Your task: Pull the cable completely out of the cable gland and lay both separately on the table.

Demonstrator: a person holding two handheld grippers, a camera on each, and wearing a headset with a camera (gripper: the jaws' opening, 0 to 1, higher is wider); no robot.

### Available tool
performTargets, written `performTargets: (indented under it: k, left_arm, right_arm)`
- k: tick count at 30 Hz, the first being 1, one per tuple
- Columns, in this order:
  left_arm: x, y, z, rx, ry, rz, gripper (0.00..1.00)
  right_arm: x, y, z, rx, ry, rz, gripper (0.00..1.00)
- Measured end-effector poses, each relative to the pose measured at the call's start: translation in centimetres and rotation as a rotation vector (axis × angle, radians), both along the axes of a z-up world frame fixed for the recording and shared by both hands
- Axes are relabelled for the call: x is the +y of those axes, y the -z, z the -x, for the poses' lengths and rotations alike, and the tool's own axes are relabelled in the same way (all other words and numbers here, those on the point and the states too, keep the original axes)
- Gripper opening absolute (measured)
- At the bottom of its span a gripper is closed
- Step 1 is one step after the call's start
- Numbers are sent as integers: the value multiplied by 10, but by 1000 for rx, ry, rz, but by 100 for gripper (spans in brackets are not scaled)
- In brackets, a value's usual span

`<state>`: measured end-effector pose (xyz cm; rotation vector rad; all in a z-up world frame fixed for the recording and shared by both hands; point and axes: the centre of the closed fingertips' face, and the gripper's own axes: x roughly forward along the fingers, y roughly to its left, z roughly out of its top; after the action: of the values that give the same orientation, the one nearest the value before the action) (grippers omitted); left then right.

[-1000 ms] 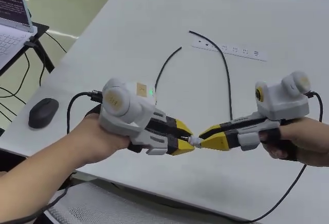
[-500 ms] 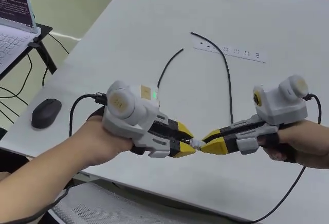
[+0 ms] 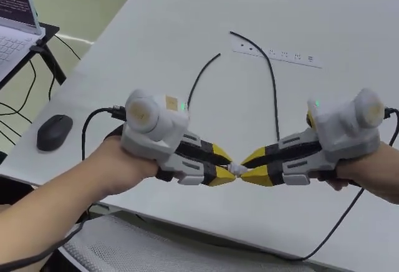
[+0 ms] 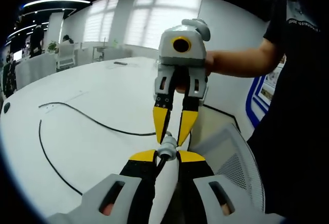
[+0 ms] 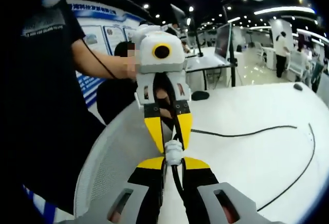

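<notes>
"Where is the gland?"

"Lower middle of the head view. The small pale gland (image 5: 174, 152) hangs in the air over the near part of the table (image 3: 187, 22), between two sets of yellow tips."

"And the tongs?"

"The left gripper (image 3: 228, 173) is clamped on the gland. The right gripper (image 3: 245, 173) meets it tip to tip, its jaws nearly together around the black cable (image 5: 178, 179) where it leaves the gland."

"What lies on the table?"

"A long wire (image 3: 273, 91) and a short wire (image 3: 198, 83), upper middle of the head view."
</notes>
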<state>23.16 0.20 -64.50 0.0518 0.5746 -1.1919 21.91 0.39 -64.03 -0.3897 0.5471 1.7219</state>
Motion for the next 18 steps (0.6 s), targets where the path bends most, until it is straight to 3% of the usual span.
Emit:
performTargets:
  k: [2,4,5,6,8,9,14,18]
  left_arm:
    - [-1,-1,0,18,-8,11,15]
    - [-2,-1,-2,20,-10,15,15]
    - [-2,-2,-4,26,-17,18,15]
    - [-2,-2,-5,30,-21,21,15]
    - [-2,-4,-9,56,-35,36,15]
    - [-2,-5,-11,57,-38,42,15]
    - [-3,-4,-13,88,-48,58,15]
    - [-3,0,-14,104,-58,67,15]
  right_arm:
    - [-2,1,0,-73,5,24,8]
    - [-3,2,-5,-181,-6,32,8]
    - [-3,2,-8,-261,-12,37,8]
    - [-3,3,-9,-282,-9,43,8]
    - [-1,0,-11,-439,-15,50,8]
    - [-2,0,-13,-484,-8,60,8]
    - [-3,3,-16,-647,29,78,8]
    - [-4,7,-17,-752,38,94,8]
